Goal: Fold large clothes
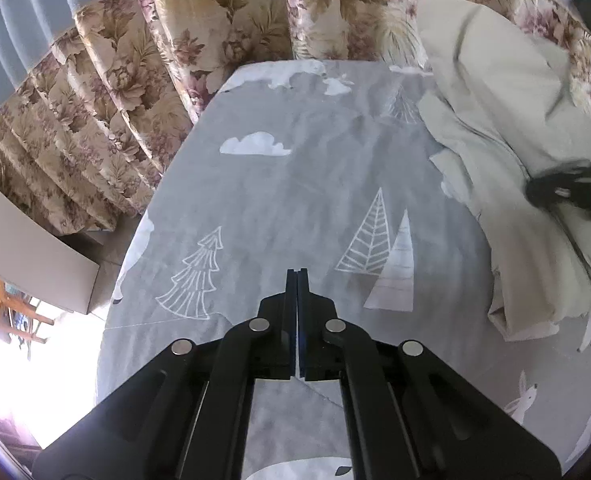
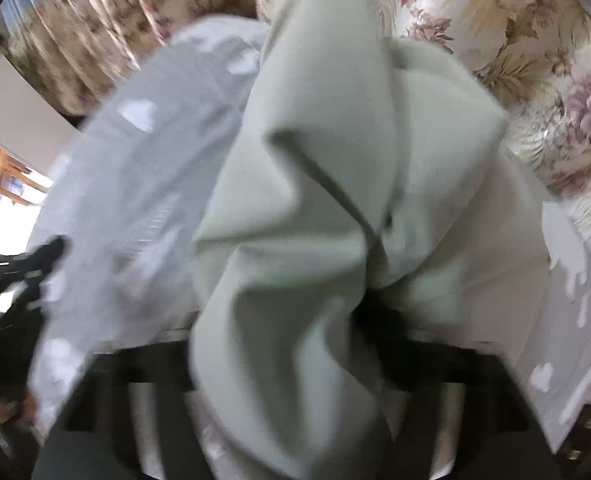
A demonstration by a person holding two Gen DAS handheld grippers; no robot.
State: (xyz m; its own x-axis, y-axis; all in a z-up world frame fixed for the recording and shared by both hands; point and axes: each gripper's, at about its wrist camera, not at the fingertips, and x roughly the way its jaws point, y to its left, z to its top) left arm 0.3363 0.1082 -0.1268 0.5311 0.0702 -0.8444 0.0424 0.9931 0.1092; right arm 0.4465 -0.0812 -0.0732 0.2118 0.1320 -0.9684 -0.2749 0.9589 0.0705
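A pale cream garment (image 1: 507,168) lies bunched on the right side of a grey bed sheet (image 1: 295,192) printed with white trees and clouds. My left gripper (image 1: 296,272) is shut with nothing between its fingers, hovering over bare sheet to the left of the garment. My right gripper (image 1: 567,192) shows as a dark blur on top of the garment. In the right wrist view the garment (image 2: 315,184) fills the middle, blurred and very close. It drapes over my right gripper (image 2: 295,352), whose dark arms stand wide apart; the fingertips are hidden under the cloth.
Floral curtains (image 1: 135,80) hang behind the bed and wrap round to the right (image 2: 535,80). A white panel (image 1: 35,256) and a wooden chair (image 1: 7,312) stand beyond the bed's left edge. My left gripper (image 2: 23,268) appears as a dark blur at the left.
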